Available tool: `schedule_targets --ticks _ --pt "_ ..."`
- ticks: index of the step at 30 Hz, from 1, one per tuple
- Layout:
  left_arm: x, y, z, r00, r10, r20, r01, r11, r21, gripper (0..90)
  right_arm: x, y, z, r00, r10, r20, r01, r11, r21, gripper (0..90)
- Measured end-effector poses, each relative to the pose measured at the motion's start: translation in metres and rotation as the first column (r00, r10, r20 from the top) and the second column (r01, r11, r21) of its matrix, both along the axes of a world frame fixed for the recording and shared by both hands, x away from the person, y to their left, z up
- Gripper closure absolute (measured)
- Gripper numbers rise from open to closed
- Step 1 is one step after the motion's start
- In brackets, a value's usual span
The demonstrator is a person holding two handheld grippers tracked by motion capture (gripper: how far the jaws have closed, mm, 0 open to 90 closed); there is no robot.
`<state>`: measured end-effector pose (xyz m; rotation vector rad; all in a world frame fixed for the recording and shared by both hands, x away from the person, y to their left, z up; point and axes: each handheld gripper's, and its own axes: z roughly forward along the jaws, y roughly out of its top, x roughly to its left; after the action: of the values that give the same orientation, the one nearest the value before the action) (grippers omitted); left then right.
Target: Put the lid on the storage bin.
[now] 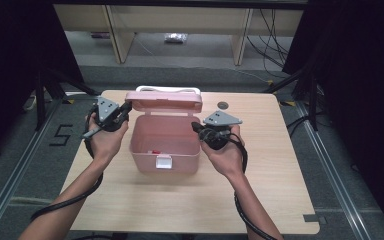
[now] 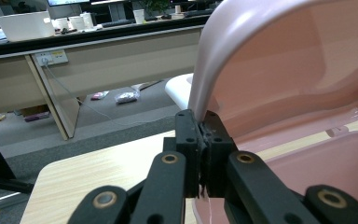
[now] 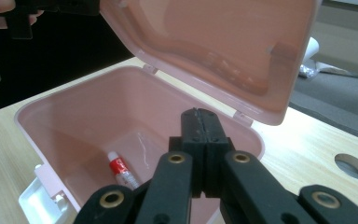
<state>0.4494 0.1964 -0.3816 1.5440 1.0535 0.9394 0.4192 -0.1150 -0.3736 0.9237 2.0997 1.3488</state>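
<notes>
A pink plastic box [image 1: 165, 150] stands open in the middle of the table, its lid [image 1: 164, 101] tilted up and back. My left gripper [image 1: 126, 107] is at the lid's left corner, shut on the lid's edge [image 2: 200, 88], which runs down into the closed jaws [image 2: 201, 116]. My right gripper [image 1: 196, 126] hovers at the box's right rim, shut with nothing in it [image 3: 200, 114]. On the box floor lies a small white tube with a red label [image 3: 121, 169]. A white latch [image 3: 39, 196] hangs at the front wall.
The box's white carry handle [image 1: 167, 90] sticks out behind the lid. A round cable hole [image 1: 223, 105] is in the wooden table [image 1: 190, 200] behind my right gripper. Desks and cables stand on the floor beyond the table's far edge.
</notes>
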Motion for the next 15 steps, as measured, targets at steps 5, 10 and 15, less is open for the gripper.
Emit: schedule_targets --ticks 5,10,15 --pt "-0.0021 0.0009 -0.0012 1.0 -0.006 -0.001 0.006 1.0 0.002 86.9 0.0011 -0.0015 0.0009 0.9999 -0.015 -0.007 0.015 1.0 0.008 90.0" --pt "-0.0044 0.0013 -0.0022 0.9999 -0.01 -0.005 0.01 1.0 0.003 86.8 0.0038 -0.0026 0.0023 1.0 -0.005 0.0 0.005 1.0 0.013 90.0" --pt "-0.0065 0.002 -0.0036 0.9999 -0.014 -0.007 0.014 0.9999 0.007 86.6 0.0054 -0.004 0.0037 0.9999 -0.01 0.004 0.01 1.0 0.02 90.0"
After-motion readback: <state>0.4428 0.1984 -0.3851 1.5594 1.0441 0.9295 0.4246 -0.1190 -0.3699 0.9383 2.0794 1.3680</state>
